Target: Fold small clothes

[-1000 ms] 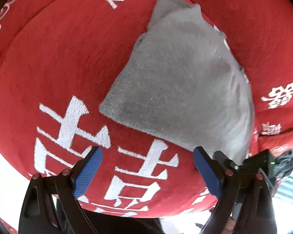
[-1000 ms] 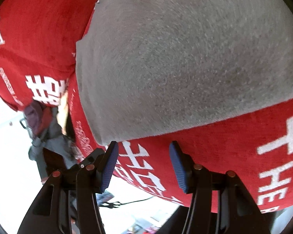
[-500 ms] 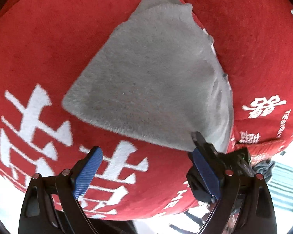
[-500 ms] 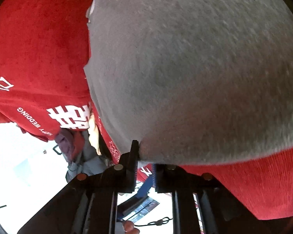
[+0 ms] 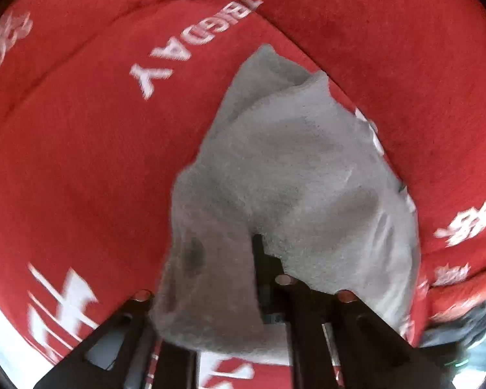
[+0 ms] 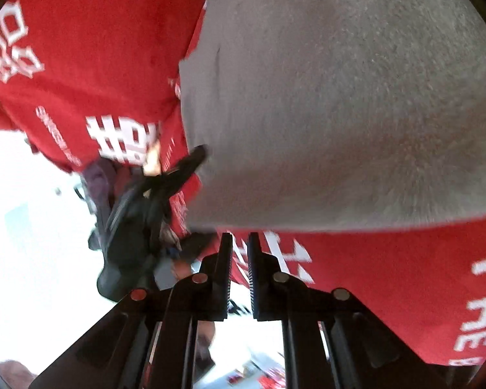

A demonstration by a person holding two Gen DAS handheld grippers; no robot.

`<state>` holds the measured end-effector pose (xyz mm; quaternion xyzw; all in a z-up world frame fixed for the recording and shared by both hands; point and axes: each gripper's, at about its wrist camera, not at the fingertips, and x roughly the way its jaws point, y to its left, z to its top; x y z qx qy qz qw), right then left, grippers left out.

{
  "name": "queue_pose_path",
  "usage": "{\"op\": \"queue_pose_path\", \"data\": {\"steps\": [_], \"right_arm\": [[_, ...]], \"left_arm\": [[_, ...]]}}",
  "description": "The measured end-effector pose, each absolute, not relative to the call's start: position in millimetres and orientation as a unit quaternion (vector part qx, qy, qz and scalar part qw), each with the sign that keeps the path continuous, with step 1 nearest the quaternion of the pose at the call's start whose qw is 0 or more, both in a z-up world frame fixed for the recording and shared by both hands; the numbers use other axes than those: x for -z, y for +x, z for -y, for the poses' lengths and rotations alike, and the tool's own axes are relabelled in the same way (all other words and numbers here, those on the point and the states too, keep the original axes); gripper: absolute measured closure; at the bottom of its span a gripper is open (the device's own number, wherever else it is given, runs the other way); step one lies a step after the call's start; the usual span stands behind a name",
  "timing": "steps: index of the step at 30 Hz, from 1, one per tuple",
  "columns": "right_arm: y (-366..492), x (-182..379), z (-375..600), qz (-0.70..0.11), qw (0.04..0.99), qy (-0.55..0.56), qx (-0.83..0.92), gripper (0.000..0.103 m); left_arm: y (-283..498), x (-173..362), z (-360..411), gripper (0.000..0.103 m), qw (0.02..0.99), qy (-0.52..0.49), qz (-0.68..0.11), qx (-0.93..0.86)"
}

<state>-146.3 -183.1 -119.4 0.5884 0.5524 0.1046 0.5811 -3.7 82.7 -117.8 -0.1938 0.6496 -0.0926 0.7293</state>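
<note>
A small grey fleece garment (image 5: 295,175) lies on a red cloth with white lettering (image 5: 81,162). My left gripper (image 5: 256,246) is shut on the garment's near edge, which is lifted and drapes over the left finger. In the right wrist view the garment (image 6: 356,103) fills the upper right. My right gripper (image 6: 239,246) is shut with nothing between its jaws, just below the garment's near edge (image 6: 340,223). The other gripper (image 6: 178,175) shows at that garment's left corner.
The red cloth (image 6: 90,48) covers a padded surface with a seam at the back (image 5: 307,48). Its edge drops off to a bright floor at the left (image 6: 32,227). A dark bag or clutter (image 6: 123,227) lies beyond that edge.
My left gripper has closed on the garment's near edge and lifted it. My right gripper, shut at the garment's edge half a second ago, has drawn back below it with nothing in it.
</note>
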Motion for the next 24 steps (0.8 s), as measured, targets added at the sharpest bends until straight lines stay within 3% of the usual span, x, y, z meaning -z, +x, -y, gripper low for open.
{"op": "queue_pose_path", "data": {"steps": [4,5,6,8,14,18,24], "right_arm": [[-139.9,89.1,197.4,-0.598,0.623,0.495,-0.098,0.088],[-133.9,78.8,203.5,-0.603,0.639,0.468,-0.093,0.079],[-124.0,68.4,210.2,-0.608,0.654,0.442,-0.088,0.048],[-100.4,53.5,221.6,-0.615,0.672,0.404,-0.085,0.02],[18.6,38.7,203.5,-0.658,0.665,0.317,-0.152,0.02],[89.6,55.6,144.0,-0.71,0.628,0.241,-0.209,0.015],[130.7,96.6,71.2,-0.772,0.579,0.132,-0.226,0.011]], "left_arm": [[-24.3,85.7,-41.5,0.094,0.801,0.003,-0.582,0.138],[-32.7,78.7,-30.6,0.094,0.814,0.053,-0.558,0.151],[-43.9,71.7,-18.8,0.094,0.827,0.111,-0.525,0.169],[-56.2,65.7,-5.6,0.094,0.834,0.169,-0.488,0.194],[-69.2,60.1,8.9,0.094,0.834,0.247,-0.433,0.239],[-71.1,57.6,8.0,0.094,0.834,0.249,-0.427,0.246],[-70.8,55.5,9.4,0.094,0.833,0.252,-0.423,0.25]]}}
